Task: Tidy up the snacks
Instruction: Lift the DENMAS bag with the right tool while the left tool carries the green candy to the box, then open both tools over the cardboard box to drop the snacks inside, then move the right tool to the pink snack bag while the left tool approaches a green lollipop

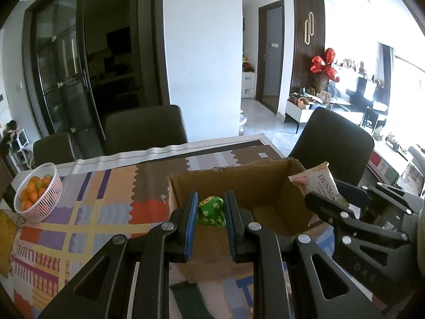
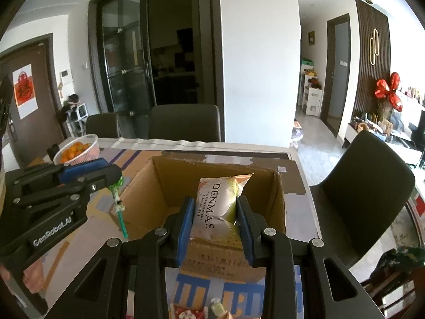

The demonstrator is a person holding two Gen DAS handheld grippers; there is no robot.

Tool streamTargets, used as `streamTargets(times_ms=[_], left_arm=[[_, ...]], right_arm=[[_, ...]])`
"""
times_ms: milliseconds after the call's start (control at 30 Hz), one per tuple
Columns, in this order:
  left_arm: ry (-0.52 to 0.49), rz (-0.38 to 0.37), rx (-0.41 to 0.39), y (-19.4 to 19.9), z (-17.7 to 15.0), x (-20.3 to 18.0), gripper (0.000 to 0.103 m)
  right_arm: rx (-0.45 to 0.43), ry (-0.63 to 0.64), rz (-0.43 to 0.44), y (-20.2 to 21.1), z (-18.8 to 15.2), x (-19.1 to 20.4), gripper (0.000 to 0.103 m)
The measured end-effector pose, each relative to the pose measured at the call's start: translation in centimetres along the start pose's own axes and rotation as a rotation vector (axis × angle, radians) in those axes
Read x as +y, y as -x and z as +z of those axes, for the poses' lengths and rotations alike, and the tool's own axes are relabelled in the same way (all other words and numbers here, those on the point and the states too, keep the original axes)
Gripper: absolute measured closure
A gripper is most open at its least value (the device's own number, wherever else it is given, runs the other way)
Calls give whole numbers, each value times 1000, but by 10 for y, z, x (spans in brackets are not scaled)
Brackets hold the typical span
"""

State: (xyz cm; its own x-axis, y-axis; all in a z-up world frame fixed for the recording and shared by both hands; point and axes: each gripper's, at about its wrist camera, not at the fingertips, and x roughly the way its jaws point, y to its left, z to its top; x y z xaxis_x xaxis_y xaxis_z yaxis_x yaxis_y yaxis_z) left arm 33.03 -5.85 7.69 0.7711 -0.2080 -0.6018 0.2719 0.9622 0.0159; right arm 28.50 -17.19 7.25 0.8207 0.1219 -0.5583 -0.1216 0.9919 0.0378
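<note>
An open cardboard box [image 1: 265, 183] [image 2: 164, 186] stands on the table. My left gripper [image 1: 211, 212] is shut on a green-wrapped lollipop [image 1: 211, 210] and holds it over the box's left part; in the right wrist view its green stick [image 2: 120, 218] hangs below the left gripper [image 2: 117, 183]. My right gripper [image 2: 215, 215] is shut on a white DENMAS cheese ball bag [image 2: 217, 207] over the box's near edge. In the left wrist view the bag [image 1: 316, 183] and right gripper [image 1: 329, 202] sit at the box's right wall.
A white basket of oranges [image 1: 37, 194] [image 2: 77, 150] sits at the table's far left. Dark chairs [image 1: 144, 127] [image 2: 364, 186] stand behind and right of the table. More snack packets [image 2: 191, 312] lie at the near edge on the patterned tablecloth [image 1: 87, 207].
</note>
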Motion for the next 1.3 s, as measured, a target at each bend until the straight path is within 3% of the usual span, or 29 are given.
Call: streamTargets(times_ms=[67, 133, 200, 333, 833, 1300], left_arm=[[18, 8, 5, -8, 5, 3, 80], [29, 11, 11, -12, 7, 5, 66], [41, 25, 8, -11, 7, 8, 59], [51, 24, -8, 1, -2, 11, 48], [-6, -13, -63, 76, -55, -16, 43], [-75, -115, -12, 103, -117, -61, 43]], right_arm=[[11, -1, -2, -7, 4, 0, 69], [17, 0, -8, -11, 4, -2, 69], [16, -6, -23, -14, 6, -4, 68], [18, -28, -50, -11, 4, -5, 55], [-33, -36, -47, 55, -40, -1, 46], [-46, -67, -80, 103, -99, -6, 43]])
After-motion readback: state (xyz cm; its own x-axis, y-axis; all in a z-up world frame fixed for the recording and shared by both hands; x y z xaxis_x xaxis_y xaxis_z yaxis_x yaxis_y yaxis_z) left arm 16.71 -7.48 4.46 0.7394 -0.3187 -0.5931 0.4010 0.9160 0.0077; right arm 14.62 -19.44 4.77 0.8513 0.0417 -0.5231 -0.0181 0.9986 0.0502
